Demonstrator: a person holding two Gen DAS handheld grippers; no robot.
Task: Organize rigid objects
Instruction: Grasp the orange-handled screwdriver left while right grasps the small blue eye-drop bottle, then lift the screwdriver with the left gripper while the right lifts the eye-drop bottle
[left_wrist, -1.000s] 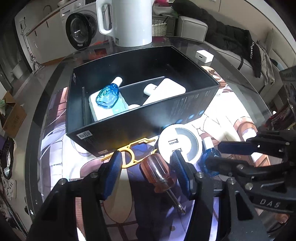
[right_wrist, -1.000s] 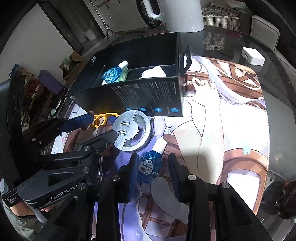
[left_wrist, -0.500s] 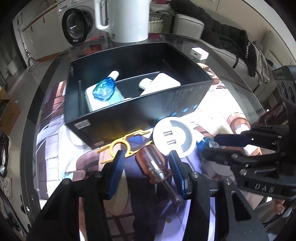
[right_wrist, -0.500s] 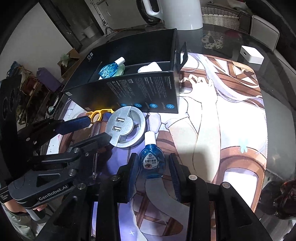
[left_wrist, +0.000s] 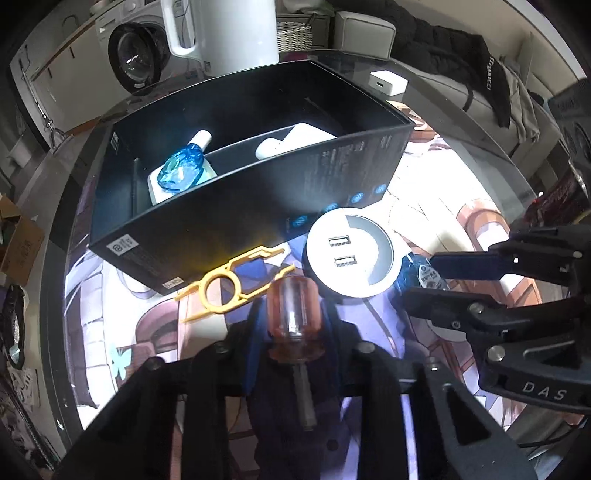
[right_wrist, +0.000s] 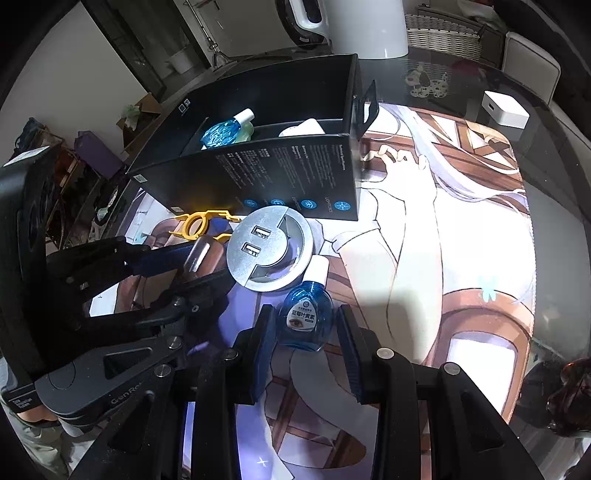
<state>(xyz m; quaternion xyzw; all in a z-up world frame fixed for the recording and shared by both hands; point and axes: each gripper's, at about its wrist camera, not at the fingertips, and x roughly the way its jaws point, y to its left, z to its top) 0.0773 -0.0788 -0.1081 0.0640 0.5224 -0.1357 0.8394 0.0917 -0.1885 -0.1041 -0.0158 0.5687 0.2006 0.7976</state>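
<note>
Left tool (left_wrist: 293, 325) clamps the screwdriver's (left_wrist: 294, 317) translucent amber handle, just beside the round silver USB hub (left_wrist: 352, 254). Right tool (right_wrist: 308, 328) brackets, ungripped, a glossy blue eye-drop bottle (right_wrist: 306, 314) touching the hub, before the matte black box (left_wrist: 236, 210).

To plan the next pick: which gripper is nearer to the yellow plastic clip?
Left. The left gripper, shut on the screwdriver, sits just beside the yellow clip; the right gripper is beyond the round USB hub.

"DAS" is showing on the right claw (left_wrist: 421, 280) body. "GenRo…" is reading partly on the left claw (right_wrist: 192, 266) body. Black jacket (left_wrist: 461, 62) far ahead is showing lettering, unreadable. Bottle (right_wrist: 306, 314) label print too small.
</note>
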